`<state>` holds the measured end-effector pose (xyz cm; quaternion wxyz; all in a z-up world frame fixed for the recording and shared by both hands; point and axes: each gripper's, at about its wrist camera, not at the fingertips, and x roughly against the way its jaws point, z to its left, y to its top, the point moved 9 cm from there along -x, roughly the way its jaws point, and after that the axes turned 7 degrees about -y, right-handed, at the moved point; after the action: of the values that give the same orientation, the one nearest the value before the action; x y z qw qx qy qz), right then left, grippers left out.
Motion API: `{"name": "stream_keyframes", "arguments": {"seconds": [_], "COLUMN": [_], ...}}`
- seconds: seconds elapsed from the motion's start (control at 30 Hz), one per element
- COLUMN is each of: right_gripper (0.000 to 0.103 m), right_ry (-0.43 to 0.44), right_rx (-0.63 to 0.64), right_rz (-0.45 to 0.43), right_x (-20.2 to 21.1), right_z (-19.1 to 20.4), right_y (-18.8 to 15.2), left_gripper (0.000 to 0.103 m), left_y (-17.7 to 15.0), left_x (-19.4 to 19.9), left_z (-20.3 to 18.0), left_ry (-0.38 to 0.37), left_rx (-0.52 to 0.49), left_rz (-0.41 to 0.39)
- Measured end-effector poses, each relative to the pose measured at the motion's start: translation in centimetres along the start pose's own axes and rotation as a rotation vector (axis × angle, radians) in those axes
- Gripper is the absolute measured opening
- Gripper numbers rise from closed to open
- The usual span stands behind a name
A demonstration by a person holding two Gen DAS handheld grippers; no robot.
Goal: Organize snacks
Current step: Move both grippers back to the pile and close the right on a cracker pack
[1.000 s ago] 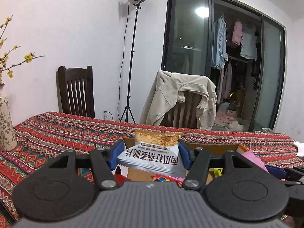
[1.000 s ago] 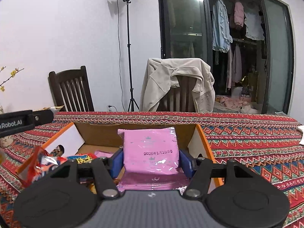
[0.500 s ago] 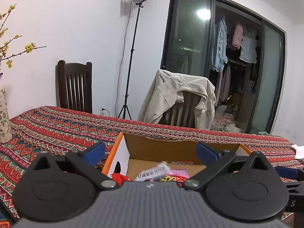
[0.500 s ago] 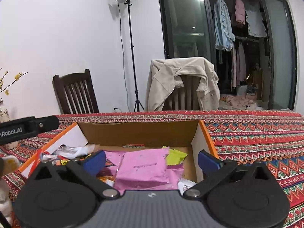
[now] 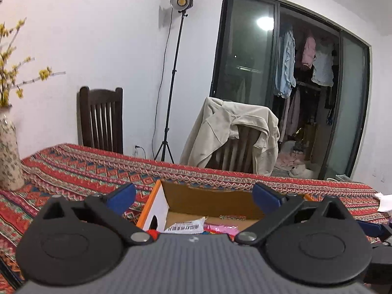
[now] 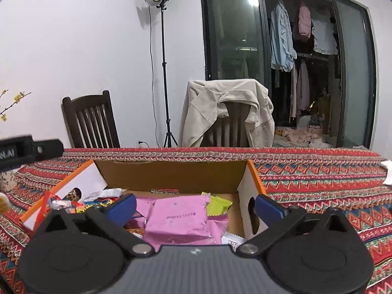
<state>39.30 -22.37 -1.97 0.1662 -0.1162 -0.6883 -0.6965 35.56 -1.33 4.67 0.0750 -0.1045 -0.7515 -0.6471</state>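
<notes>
An open cardboard box (image 6: 171, 176) with orange edges sits on the patterned tablecloth. Inside it lies a pink snack packet (image 6: 177, 219), with a yellow-green packet (image 6: 218, 205) behind it and several colourful packets at the left. My right gripper (image 6: 194, 208) hovers over the box, open, nothing between its blue pads. In the left wrist view the same box (image 5: 208, 201) shows a white oat-crisp packet (image 5: 186, 226) lying inside. My left gripper (image 5: 194, 197) is open above the box's near side, holding nothing.
A patterned vase (image 5: 9, 156) with yellow-flowered branches stands at the table's left. Two dark wooden chairs stand behind the table, one draped with a beige jacket (image 5: 232, 134). A light stand (image 5: 171, 85) is by the wall. White paper (image 5: 385, 202) lies far right.
Both grippers opened wide. The white oat packet dropped from the left gripper into the box, and the pink packet dropped from the right gripper into the box.
</notes>
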Motion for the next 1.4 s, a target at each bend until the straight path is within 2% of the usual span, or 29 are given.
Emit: {"name": "stream_keyframes", "arguments": {"seconds": [0.13,0.33,0.8,1.1,1.27,1.4], "right_gripper": [0.103,0.103,0.103,0.103,0.103,0.087], "right_ry": [-0.019,-0.018,-0.020,-0.019,0.006,0.016], "right_rx": [0.025,0.061,0.122,0.167,0.157,0.140], "right_rz": [-0.010,-0.001,0.103,0.245,0.300,0.337], "right_x": [1.7,4.5,9.4,9.3,7.9,6.2], "right_z": [0.0,-0.8,-4.2,-6.0,-5.7,-5.2], "right_y": [0.8,0.8,-4.7,-10.0,-11.5,-12.1], "left_gripper": [0.103,0.103,0.103,0.103,0.103,0.103], "left_y": [1.1,1.1,-3.7,-8.1,-9.8,-10.3], "left_x": [1.7,4.2,8.2,9.4,9.7,9.8], "left_z": [-0.7,-0.8,0.8,2.2,2.8,2.6], "left_ry": [-0.022,-0.034,-0.004,0.015,0.021,0.021], "left_rx": [-0.006,-0.017,-0.040,-0.022,-0.008,-0.006], "left_rz": [-0.009,0.003,0.116,0.213,0.254,0.269]}}
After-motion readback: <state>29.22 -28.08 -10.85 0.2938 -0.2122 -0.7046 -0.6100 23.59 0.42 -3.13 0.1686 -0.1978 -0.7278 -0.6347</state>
